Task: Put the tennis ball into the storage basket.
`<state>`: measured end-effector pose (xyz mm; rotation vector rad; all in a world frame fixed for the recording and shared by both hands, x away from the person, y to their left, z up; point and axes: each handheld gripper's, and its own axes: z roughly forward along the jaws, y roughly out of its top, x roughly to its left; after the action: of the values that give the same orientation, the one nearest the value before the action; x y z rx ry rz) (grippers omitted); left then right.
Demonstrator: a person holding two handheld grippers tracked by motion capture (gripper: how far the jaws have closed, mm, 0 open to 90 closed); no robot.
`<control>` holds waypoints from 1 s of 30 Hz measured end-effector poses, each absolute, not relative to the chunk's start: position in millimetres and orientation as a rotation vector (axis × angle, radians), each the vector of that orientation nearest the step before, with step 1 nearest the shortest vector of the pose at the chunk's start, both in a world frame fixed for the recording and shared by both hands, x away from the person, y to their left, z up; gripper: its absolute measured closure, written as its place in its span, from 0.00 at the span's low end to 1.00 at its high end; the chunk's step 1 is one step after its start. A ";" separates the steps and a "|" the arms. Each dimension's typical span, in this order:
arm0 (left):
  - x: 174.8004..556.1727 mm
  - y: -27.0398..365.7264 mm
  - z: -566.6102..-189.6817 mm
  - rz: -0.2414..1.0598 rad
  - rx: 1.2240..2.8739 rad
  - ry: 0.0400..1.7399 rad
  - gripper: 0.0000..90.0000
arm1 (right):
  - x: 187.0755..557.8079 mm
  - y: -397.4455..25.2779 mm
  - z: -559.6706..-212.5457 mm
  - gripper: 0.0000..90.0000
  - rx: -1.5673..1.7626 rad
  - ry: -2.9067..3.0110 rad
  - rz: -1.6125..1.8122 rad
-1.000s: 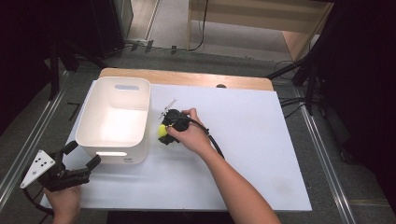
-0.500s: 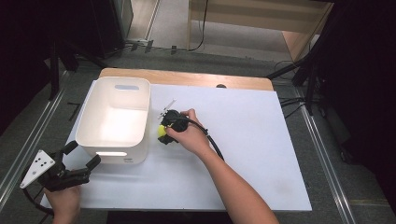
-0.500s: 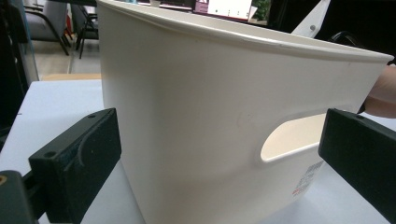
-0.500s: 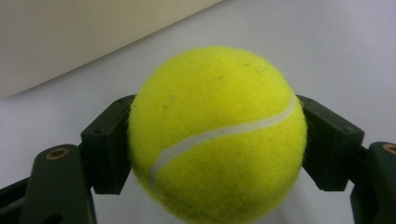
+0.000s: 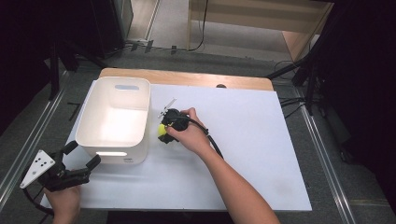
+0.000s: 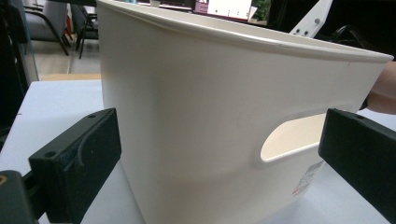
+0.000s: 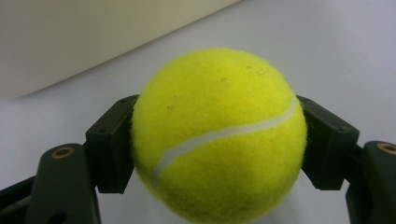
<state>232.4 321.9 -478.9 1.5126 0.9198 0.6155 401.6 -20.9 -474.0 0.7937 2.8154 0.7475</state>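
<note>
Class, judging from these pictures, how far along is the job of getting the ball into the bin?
Done: the right gripper has its jaws closed on the ball. In hand: the ball sits beside the bin. Left: lifting it in. The left gripper waits open at the bin's near wall.

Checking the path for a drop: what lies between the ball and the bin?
Only bare white table: the high view shows a narrow strip between the ball, clamped in the right claw, and the bin.
</note>
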 end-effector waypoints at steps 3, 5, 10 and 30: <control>232.4 321.8 -478.9 0.614 1.512 0.922 0.00 | 402.2 -22.6 -470.2 0.25 0.772 2.813 0.775; 232.4 321.8 -479.0 0.614 1.511 0.921 0.00 | 401.8 -23.8 -466.9 0.25 0.766 2.819 0.776; 232.5 321.9 -479.0 0.615 1.513 0.922 0.00 | 401.2 -25.9 -459.7 0.25 0.757 2.821 0.786; 232.6 321.8 -479.0 0.619 1.523 0.920 0.00 | 401.3 -32.0 -436.0 0.25 0.751 2.838 0.833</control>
<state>232.6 321.8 -479.0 1.5227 0.9199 0.6195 401.3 -32.0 -436.0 0.7507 2.8376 0.8328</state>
